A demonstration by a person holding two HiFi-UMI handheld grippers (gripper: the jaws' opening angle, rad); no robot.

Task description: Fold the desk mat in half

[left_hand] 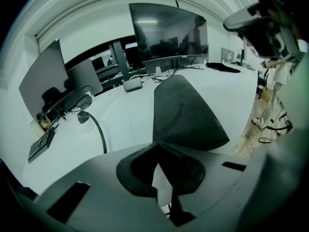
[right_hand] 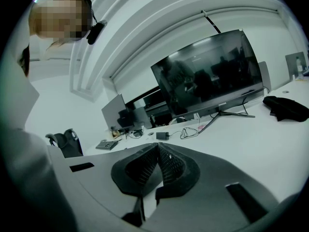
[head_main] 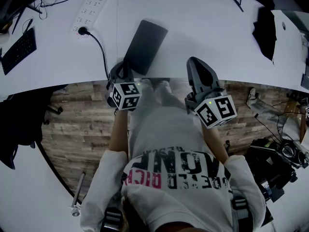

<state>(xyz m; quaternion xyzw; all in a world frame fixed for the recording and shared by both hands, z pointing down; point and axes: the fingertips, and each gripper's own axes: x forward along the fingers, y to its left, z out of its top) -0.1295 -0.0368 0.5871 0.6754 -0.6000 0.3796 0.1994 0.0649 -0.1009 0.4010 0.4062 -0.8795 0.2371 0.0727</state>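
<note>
Head view, steeply down: a dark desk mat [head_main: 145, 46] lying on the white desk [head_main: 203, 28], turned at a slant, with its near end close to the desk's curved front edge. At the mat's near left corner, the left gripper [head_main: 121, 69], with its marker cube back toward the person. To the right of the mat and apart from it, the right gripper [head_main: 194, 62], over the same front edge and touching nothing.

Left gripper view: fingers [left_hand: 137, 170] closed, tips pressed together right on the corner of the desk mat [left_hand: 186, 112], with the rest of the mat stretching away across the desk [left_hand: 125, 115] toward a large dark monitor [left_hand: 169, 33]. Only a narrow wedge of white desk visible lower down between the pads.

Right gripper view: fingers [right_hand: 140, 170] also closed, ribbed pads meeting at the tips, with nothing between them and bare desk [right_hand: 260, 139] beyond. Farther off, a curved monitor [right_hand: 207, 76] and a loose cable [right_hand: 190, 132] beside its stand.

Elsewhere in the head view: a white power strip [head_main: 91, 6] at the far left, its black cord [head_main: 100, 50] curving down to the desk edge just left of the left gripper. A black keyboard [head_main: 18, 50] at the left margin. A dark cloth [head_main: 264, 30] at the far right. Wood-patterned floor [head_main: 77, 124] below the desk edge.
</note>
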